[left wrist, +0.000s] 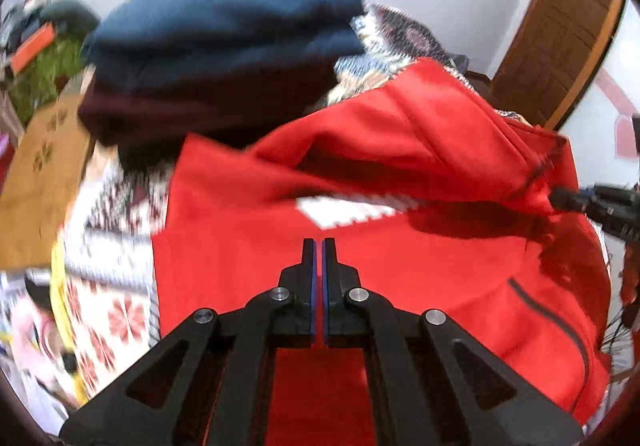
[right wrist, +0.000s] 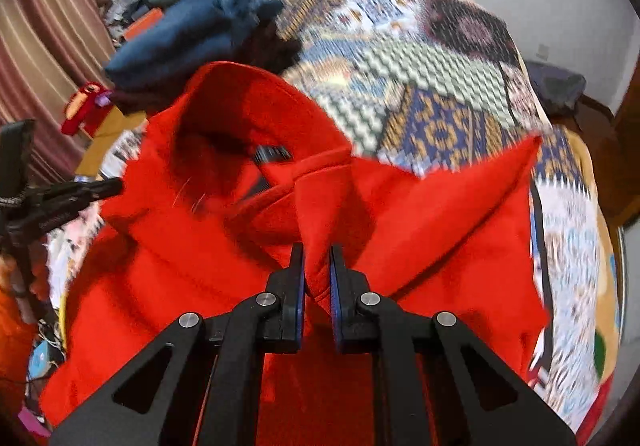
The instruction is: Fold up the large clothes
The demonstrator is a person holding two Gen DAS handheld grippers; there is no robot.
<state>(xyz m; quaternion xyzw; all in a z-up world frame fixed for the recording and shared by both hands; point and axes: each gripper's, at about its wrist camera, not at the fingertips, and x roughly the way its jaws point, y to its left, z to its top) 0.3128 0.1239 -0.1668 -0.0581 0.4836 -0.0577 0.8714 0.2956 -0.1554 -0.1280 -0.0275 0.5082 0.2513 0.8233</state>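
Note:
A large red hooded jacket (left wrist: pixel 360 254) lies on a patterned bedspread (left wrist: pixel 116 286). My left gripper (left wrist: pixel 319 246) is shut with nothing between its pads, hovering over the jacket's body near a white logo (left wrist: pixel 344 211). My right gripper (right wrist: pixel 317 258) is shut on a bunched fold of the red jacket (right wrist: pixel 440 230) and lifts it. The hood (right wrist: pixel 248 114) stands open to the left. The right gripper also shows at the right edge of the left wrist view (left wrist: pixel 560 198), pinching red cloth. The left gripper shows at the left edge of the right wrist view (right wrist: pixel 114 186).
A stack of folded dark blue and maroon clothes (left wrist: pixel 224 46) sits behind the jacket. A wooden door (left wrist: pixel 560 34) is at the right. A cardboard box (left wrist: pixel 40 174) and clutter are left of the bed. A striped curtain (right wrist: pixel 48 46) hangs at the left.

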